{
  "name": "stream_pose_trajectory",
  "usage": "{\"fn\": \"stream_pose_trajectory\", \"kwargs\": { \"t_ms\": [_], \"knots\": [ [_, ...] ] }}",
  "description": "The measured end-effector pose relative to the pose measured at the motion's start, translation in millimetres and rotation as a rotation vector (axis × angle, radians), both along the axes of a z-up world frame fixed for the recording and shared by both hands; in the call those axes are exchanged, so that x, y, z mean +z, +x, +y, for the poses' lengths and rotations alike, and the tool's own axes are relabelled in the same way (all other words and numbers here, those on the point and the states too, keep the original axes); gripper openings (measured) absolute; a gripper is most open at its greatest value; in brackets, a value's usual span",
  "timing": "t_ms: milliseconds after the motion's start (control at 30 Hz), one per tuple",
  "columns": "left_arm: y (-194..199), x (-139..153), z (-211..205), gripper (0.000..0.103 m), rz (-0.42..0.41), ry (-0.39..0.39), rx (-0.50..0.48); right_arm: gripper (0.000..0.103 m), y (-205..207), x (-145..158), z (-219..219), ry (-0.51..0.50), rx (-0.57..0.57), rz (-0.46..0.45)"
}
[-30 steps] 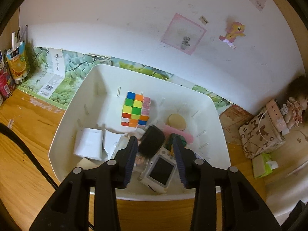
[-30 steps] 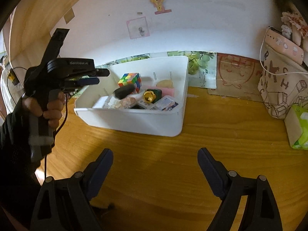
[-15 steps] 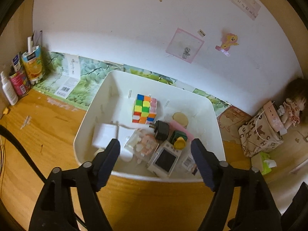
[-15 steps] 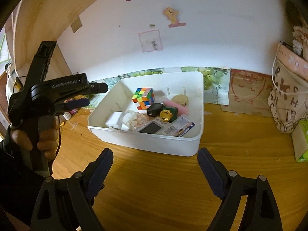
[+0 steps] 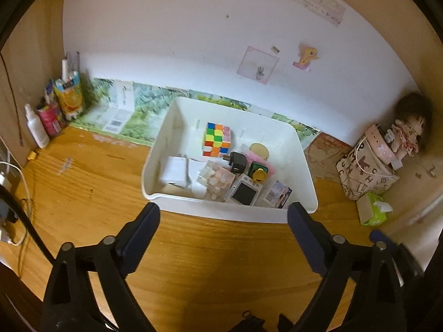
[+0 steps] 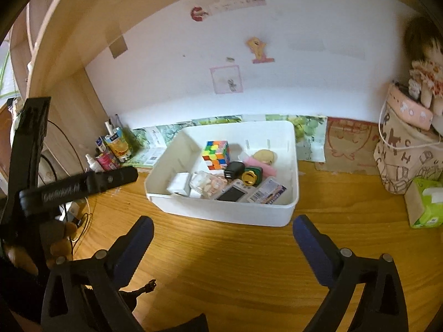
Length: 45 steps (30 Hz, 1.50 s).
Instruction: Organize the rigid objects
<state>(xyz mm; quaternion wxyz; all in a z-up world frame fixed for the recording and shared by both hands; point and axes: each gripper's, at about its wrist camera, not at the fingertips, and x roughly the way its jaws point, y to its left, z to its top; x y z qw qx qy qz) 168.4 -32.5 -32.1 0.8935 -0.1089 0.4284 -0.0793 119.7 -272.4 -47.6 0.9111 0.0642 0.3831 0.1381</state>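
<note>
The doll point(image 6: 423, 55) is blurred and cut off at the edge.

Wooden surface point(image 5: 83, 182), warm grain. White wall point(image 5: 171, 33) with stickers and pink note point(image 5: 258, 65). Wooden side panel point(image 6: 74, 102) left. Green leaf-print strip point(image 5: 144, 102) along wall base. Soft lighting.

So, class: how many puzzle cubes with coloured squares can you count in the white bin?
1. The puzzle cube stands toward the back of the white bin, behind the black charger. Clutter may hide others.
</note>
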Motion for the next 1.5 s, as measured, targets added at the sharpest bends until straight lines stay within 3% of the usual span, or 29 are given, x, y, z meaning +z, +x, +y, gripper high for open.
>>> {"fn": "stream_pose_trajectory", "kwargs": {
  "t_ms": [400,667,967,1500],
  "knots": [
    [-34,21,7,0.1,-0.061,0.003,0.05,0.102,-17,16,14,-0.021,-0.032,0.022],
    [-50,22,6,0.102,-0.052,0.084,0.073,0.102,-29,15,11,0.025,-0.082,0.096],
    [-69,26,3,0.102,-0.084,0.177,0.095,0.102,-47,16,19,0.014,-0.12,0.087],
    [-82,20,4,0.102,-0.049,0.189,0.085,0.102,-58,15,33,-0.016,-0.092,0.095]
  ]
}}
